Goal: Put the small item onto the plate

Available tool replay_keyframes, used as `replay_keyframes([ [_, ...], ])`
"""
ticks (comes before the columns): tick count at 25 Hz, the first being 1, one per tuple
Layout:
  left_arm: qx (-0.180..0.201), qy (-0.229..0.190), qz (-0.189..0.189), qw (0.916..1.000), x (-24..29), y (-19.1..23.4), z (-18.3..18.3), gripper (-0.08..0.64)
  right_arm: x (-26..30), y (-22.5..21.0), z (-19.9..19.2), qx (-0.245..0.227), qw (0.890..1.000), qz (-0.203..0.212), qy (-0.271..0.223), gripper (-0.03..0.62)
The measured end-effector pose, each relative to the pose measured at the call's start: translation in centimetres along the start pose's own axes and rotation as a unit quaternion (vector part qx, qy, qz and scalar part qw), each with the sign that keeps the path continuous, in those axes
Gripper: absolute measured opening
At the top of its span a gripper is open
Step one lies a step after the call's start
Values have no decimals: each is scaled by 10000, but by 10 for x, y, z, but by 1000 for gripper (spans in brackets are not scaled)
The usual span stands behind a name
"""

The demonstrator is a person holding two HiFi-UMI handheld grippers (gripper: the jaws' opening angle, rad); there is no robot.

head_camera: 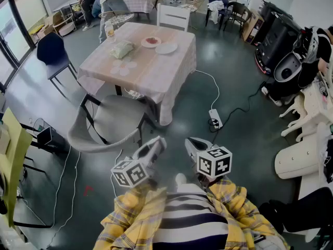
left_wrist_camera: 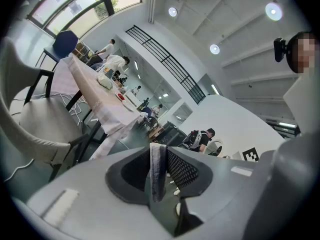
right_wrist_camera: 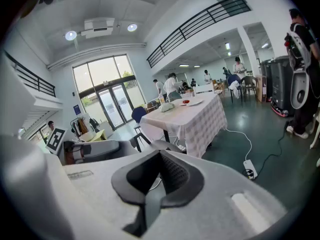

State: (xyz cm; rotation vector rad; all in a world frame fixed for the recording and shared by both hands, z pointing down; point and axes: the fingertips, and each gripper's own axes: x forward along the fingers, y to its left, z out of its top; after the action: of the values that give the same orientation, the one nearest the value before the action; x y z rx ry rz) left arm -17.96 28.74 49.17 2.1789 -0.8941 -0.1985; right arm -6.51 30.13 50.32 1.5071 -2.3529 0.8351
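The table (head_camera: 151,74) with a pale checked cloth stands far ahead of me. On its far side lie an empty white plate (head_camera: 166,48) and a smaller plate (head_camera: 151,41) with something red on it. Which thing is the small item I cannot tell from here. Both grippers are held low in front of the person's striped shirt, well short of the table. My left gripper (head_camera: 158,141) (left_wrist_camera: 158,171) has its pads together with nothing between them. My right gripper (head_camera: 191,142) (right_wrist_camera: 152,194) also looks shut and empty. The right gripper view shows the table (right_wrist_camera: 192,119) in the distance.
A grey shell chair (head_camera: 112,121) stands between me and the table, a blue chair (head_camera: 52,53) to its left. A greenish bag (head_camera: 122,49) and a bottle (head_camera: 110,31) also sit on the table. A power strip (head_camera: 215,119) and cables lie on the floor. People stand at the back.
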Motion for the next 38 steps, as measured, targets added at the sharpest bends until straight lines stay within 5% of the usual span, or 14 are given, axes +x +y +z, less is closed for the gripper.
replay_keyframes([
  [26,-16,82,146,9999,-3,11,-13,89,21,3,-15,446,9986,-261,83,0],
  [38,177,30,171,9997,47,7,11,89,53,-20,22,355,9993,-54,74,0],
])
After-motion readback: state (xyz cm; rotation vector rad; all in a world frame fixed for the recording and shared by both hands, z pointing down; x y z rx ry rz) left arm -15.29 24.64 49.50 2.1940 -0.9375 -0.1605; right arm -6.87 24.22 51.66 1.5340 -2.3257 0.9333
